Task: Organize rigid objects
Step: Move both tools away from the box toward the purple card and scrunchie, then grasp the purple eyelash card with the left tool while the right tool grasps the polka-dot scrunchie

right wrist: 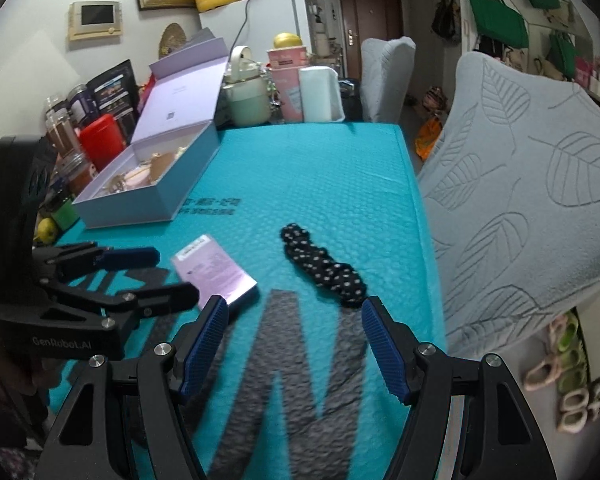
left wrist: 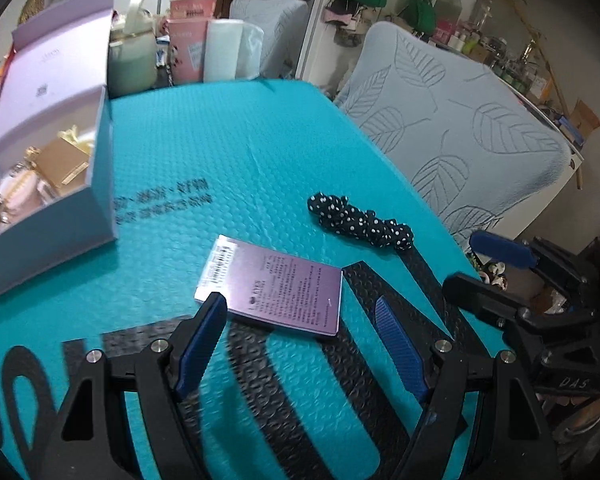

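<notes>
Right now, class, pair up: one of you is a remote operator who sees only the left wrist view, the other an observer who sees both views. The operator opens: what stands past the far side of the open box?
Observer: A red canister and some jars stand close beside the lavender box, on the side away from the teal mat.
Operator: Is anything on the floor near the chair?
Observer: Yes, pale slippers lie on the floor below the leaf-patterned chair cover.
</notes>
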`<state>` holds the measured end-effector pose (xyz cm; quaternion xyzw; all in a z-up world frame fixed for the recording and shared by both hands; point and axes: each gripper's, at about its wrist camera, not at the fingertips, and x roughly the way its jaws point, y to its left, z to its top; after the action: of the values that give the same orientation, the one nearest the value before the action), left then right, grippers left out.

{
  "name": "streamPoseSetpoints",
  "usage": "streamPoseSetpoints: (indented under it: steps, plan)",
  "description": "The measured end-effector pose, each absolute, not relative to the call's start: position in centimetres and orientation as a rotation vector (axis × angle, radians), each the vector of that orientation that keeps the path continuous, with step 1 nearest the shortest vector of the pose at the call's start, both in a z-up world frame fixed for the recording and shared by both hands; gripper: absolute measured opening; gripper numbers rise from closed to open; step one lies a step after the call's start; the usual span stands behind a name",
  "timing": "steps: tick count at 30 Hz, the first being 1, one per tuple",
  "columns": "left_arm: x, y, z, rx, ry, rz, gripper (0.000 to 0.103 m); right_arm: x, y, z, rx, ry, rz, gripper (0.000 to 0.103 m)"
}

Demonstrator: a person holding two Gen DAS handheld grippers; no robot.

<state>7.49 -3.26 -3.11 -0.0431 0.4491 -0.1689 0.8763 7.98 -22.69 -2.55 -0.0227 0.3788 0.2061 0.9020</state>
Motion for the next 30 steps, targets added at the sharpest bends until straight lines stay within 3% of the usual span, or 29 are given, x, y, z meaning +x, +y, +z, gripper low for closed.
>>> streamPoseSetpoints:
  steps: [17,19,23,26,30]
  plan:
    - [10.3,-4.3,-4.5,0.129,0.945,-0.355,0.077,12.2,-22.5,-4.3,-0.064,0.831,0.47,0.07]
    - [10.4,-4.6,-4.6,0.171,0.935,-0.357,0.08,12.5,-22.3,-4.5,-0.066,0.838,0.476,0.07]
    - [11.0,-5.0,-5.1,0.184,0.954,-0.393,0.099,13.0,-21.9,-4.8,-0.072,0.851,0.489,0.07]
    - [11.8,-5.3,-6.4,0.176,1.035,-0.409,0.099,13.4,-22.0,-5.1,-0.068,0.86,0.494,0.07]
    - [11.6,-5.3,-6.1,0.187,0.993,-0.408,0.099,13.9,-22.0,-5.2,-0.073,0.86,0.495,0.07]
